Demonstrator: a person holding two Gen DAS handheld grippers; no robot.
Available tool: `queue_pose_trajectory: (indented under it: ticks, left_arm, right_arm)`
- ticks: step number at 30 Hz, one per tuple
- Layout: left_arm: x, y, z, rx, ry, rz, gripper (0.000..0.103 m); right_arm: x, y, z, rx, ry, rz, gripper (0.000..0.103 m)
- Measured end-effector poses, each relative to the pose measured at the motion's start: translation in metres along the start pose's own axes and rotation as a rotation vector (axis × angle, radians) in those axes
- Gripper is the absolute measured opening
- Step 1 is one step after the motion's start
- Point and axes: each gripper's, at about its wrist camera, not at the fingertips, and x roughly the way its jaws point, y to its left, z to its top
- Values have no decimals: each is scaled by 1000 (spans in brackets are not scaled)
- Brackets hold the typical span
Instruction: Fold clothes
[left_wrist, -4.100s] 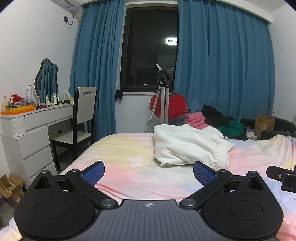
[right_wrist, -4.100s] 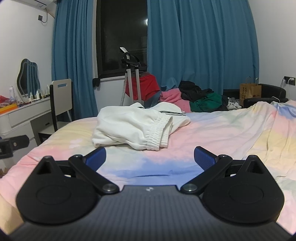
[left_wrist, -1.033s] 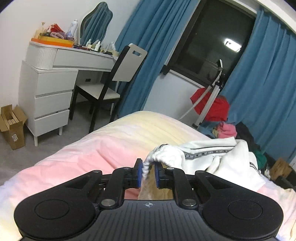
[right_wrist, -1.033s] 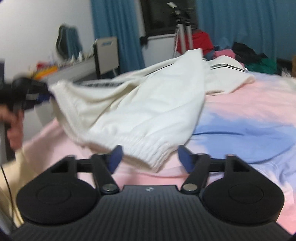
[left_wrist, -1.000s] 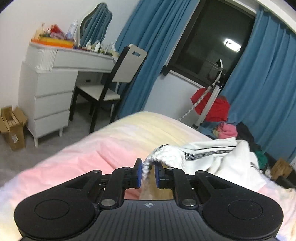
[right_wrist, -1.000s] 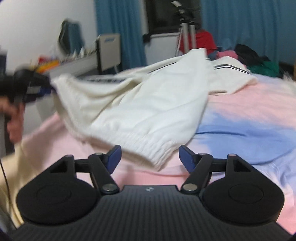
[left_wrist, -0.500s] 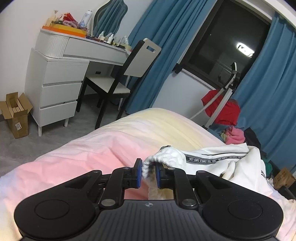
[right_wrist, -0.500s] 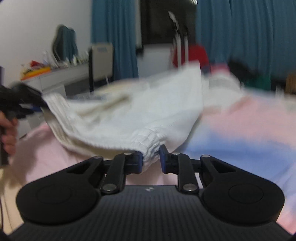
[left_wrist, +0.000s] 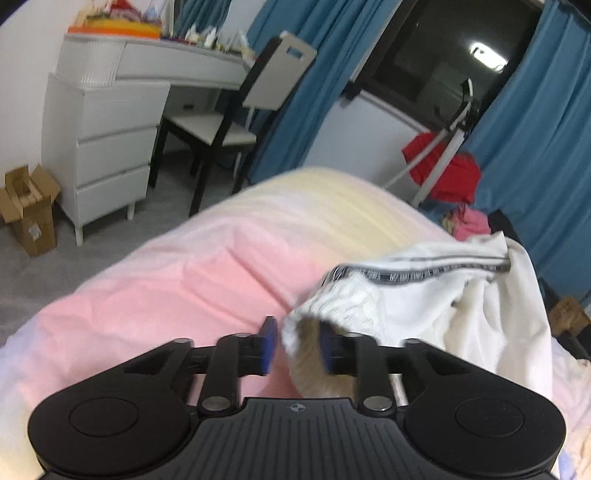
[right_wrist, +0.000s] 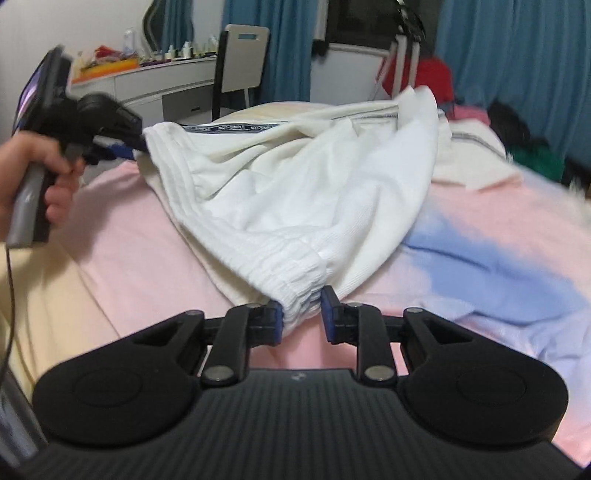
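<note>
Garment on bed, between grippers; chair behind, probably by dresser.

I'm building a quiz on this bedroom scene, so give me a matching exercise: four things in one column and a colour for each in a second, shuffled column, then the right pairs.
Things
1. garment held between the two grippers
2. curtains at the window
3. cloth hung on the stand
4. box on the floor by the drawers

Colours
A. red
B. brown cardboard
C. white
D. blue

Pairs: 1-C, 2-D, 3-A, 4-B
</note>
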Motion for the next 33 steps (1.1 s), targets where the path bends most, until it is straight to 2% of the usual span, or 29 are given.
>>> queue_pose_trajectory:
  ticks: [1, 2, 3, 5, 6, 7, 10, 12, 16, 21, 24, 25, 26, 27, 28, 29, 30, 31, 33]
  left_arm:
    - [-1, 1, 0, -6, 31, 5, 64]
    - [-2, 1, -1, -8, 65, 14, 73]
    - [-4, 1, -2, -6, 98, 21, 75]
    - [-11, 1, -4, 2, 139, -1, 82]
    - [-15, 1, -5, 7, 147, -24, 84]
    - [-18, 0, -5, 8, 147, -42, 86]
    - [-17, -2, -4, 1, 126, -77, 92]
    - [-17, -3, -4, -4, 112, -100, 97]
    - [-17, -6, -2, -13, 85, -147, 98]
    - [-5, -8, -1, -21, 61, -184, 97]
    - [14, -6, -2, -18, 44, -161, 91]
    - [22, -5, -1, -23, 45, -154, 81]
    - [30, -4, -1, -31, 47, -146, 67]
    - [36, -4, 0, -38, 41, -130, 62]
    - [40, -3, 1, -44, 28, -106, 52]
    - [42, -5, 3, -32, 10, -84, 40]
    - [40, -10, 6, -1, -12, -63, 34]
    - [38, -14, 12, 15, -36, -53, 18]
    - [33, -19, 33, 14, -83, -56, 15]
  right_arm:
    - [-5, -4, 2, 35, -12, 26, 33]
    - [-10, -9, 5, 72, -21, 58, 35]
    - [-15, -14, 7, 110, -27, 98, 39]
    - [-22, -27, 6, 192, -32, 198, 52]
    - [-25, -33, 5, 235, -35, 243, 65]
    - [-27, -39, 3, 281, -44, 273, 74]
    - [-29, -58, 4, 426, -73, 315, 75]
    - [-23, -69, 1, 522, -74, 295, 75]
    - [-2, -80, -9, 661, -37, 293, 78]
    - [26, -79, -16, 780, -7, 353, 77]
    - [40, -75, -13, 763, -15, 318, 77]
    - [44, -74, -12, 749, -16, 308, 70]
    - [45, -73, -13, 737, -12, 301, 63]
    - [46, -73, -14, 726, -7, 295, 50]
    - [46, -72, -14, 717, -4, 293, 40]
    - [46, -68, -13, 720, -5, 309, 38]
    - [46, -64, -12, 723, -6, 325, 34]
    - [46, -61, -10, 725, -8, 340, 28]
    - [45, -53, -8, 731, -10, 372, 22]
